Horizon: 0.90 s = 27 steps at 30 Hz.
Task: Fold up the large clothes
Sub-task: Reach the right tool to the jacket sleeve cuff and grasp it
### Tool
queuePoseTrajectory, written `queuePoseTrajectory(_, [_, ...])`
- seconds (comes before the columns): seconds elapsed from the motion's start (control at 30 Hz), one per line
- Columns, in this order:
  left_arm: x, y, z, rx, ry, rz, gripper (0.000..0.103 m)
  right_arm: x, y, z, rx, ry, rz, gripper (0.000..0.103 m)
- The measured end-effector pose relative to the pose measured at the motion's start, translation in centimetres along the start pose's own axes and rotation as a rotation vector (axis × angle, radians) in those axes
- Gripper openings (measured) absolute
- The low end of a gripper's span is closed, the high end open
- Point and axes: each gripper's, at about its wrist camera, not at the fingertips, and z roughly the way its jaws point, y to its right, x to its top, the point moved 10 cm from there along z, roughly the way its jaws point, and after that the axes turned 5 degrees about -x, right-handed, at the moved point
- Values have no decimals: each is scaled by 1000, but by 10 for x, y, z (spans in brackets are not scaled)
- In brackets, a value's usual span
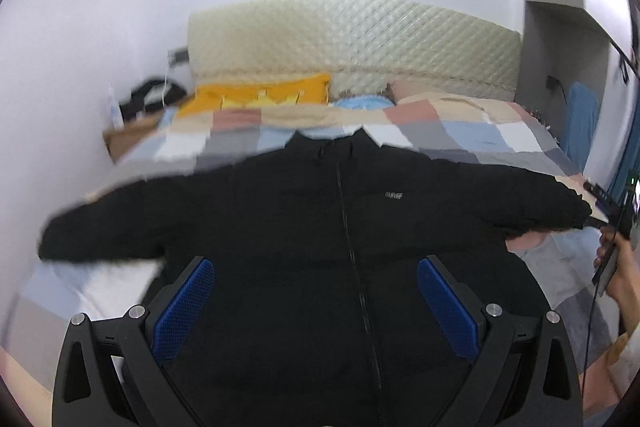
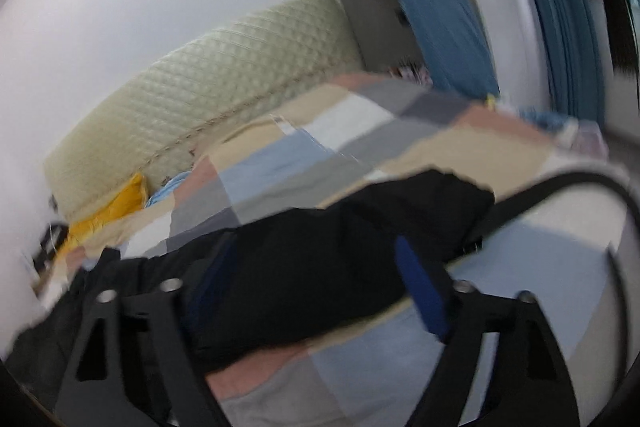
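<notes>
Two grippers are hovering over a black zip-front padded jacket (image 1: 320, 227), which is lying face up, sleeves spread wide to left and right, on the patchwork bedspread of pale blue, grey, pink and beige squares (image 1: 460, 135). Your left gripper (image 1: 316, 311) is standing with its blue-padded fingers (image 1: 184, 307) wide apart above the jacket's lower front, the zip running between them; nothing is being gripped. Your right gripper (image 2: 320, 291) is pointing across the jacket's right sleeve (image 2: 360, 227), which is lying between its blue pads (image 2: 424, 291); the picture is blurred, the jaws are looking partly open, and you cannot tell whether the pads are pressing on the cloth. From the left wrist view, your right hand (image 1: 618, 267) is showing at the right edge, just beside the sleeve's cuff. Beyond the collar, a yellow pillow (image 1: 256, 95) and a light blue pillow (image 1: 360, 105) are resting against the cream quilted headboard (image 1: 360, 43) at the far end. A teal curtain (image 2: 568, 27) is hanging at the far right.
</notes>
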Motion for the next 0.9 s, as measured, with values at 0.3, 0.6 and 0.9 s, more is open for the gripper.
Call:
queuePoseTrajectory(0.3, [-37,-35,46,-27,-141,-129,102,-21,81,55,-111,-66,189,43])
queuePoseTrajectory(0.6, [-50,-47,66,-28,-196,-186,102,-26,95,94,-6,-54,378,43])
queuePoseTrajectory(0.9, [-55,-53,76,29,-207,-166,102,-10,113,97,-23,63,464,89])
